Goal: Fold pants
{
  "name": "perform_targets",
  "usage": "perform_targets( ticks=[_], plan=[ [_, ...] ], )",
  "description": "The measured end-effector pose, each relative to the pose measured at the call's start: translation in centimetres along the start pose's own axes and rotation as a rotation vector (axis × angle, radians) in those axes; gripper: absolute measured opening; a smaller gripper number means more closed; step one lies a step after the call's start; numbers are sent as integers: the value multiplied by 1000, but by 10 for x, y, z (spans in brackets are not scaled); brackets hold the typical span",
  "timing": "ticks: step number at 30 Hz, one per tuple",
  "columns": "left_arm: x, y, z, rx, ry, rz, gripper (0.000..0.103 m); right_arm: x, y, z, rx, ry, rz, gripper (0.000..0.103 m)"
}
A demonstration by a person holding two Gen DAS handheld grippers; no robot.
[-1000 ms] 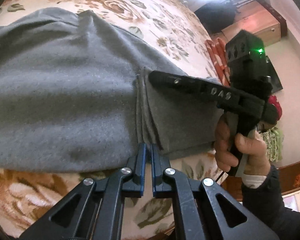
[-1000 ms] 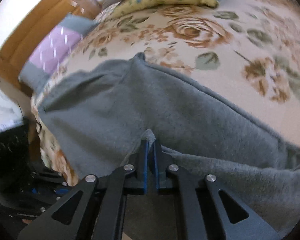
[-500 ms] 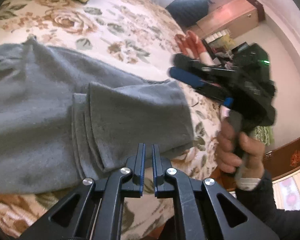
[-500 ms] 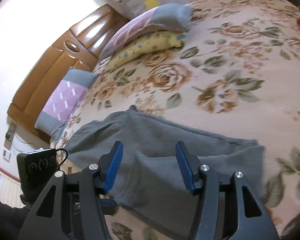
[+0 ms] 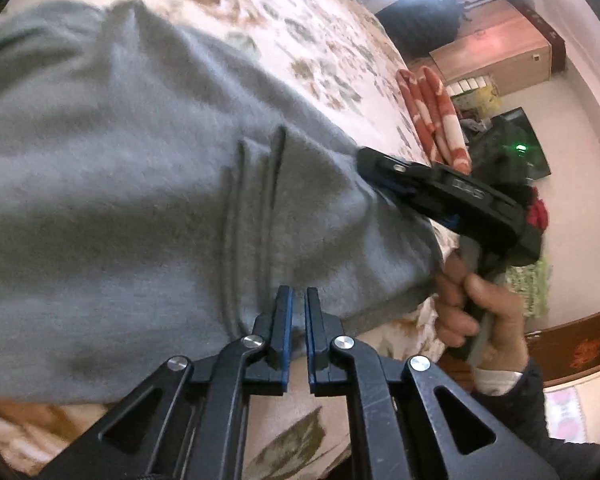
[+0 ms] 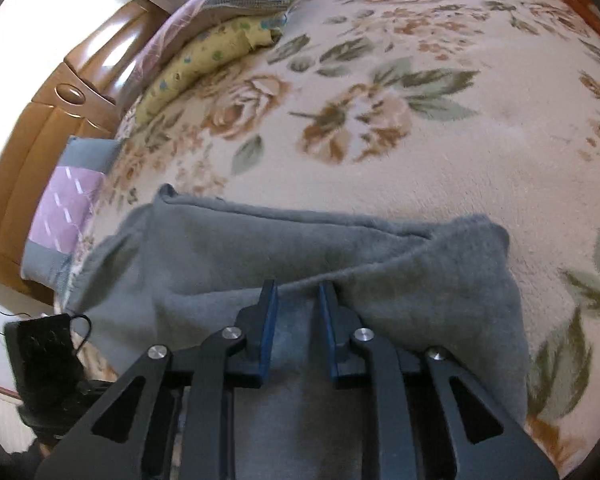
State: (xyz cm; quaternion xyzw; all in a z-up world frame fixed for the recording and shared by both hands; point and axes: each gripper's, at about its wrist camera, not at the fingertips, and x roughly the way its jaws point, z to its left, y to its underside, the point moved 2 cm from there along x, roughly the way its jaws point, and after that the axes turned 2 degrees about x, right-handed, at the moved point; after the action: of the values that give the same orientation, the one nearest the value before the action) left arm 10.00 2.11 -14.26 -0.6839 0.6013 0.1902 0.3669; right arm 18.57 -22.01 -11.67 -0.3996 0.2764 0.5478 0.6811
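The grey pants [image 5: 132,184] lie folded on the floral bedspread [image 5: 308,32], with stacked fabric edges showing near the middle. My left gripper [image 5: 296,300] sits at the near edge of the pants, its jaws nearly closed with a thin gap and no cloth visibly between them. My right gripper [image 6: 298,294] is partly open, resting low over a fold of the pants [image 6: 284,256]. In the left wrist view the right gripper [image 5: 376,168] lies against the far right edge of the pants.
Pillows [image 6: 204,56] and a wooden headboard [image 6: 60,92] stand at the far left of the bed. A red-and-white towel [image 5: 432,112] lies at the bed's far edge. A wooden cabinet [image 5: 496,56] stands beyond it.
My right gripper let go of the fold, lifted off open, and has come back down onto the pants with its jaws narrower. My left gripper stayed nearly closed and moved closer over the pants.
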Motion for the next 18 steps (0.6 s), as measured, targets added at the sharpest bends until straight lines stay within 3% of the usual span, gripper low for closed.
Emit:
perform_targets(
  ticks=[7, 8, 10, 11, 12, 18],
  plan=[
    [-63, 4, 24, -56, -70, -143, 9, -18, 7, 66, -170, -67, 7, 26],
    [-74, 7, 30, -81, -78, -166, 12, -16, 8, 73, -185, -74, 15, 28],
    [-98, 14, 45, -146, -83, -218, 18, -7, 8, 99, -235, -94, 37, 48],
    [-110, 18, 53, -175, -86, -245, 19, -4, 8, 110, -258, -104, 44, 63],
    [-118, 20, 57, -200, -90, -270, 20, 1, 9, 126, -295, -116, 49, 67],
    [-184, 52, 98, -354, -141, -435, 24, 36, 12, 200, -438, -175, 122, 67]
  ],
)
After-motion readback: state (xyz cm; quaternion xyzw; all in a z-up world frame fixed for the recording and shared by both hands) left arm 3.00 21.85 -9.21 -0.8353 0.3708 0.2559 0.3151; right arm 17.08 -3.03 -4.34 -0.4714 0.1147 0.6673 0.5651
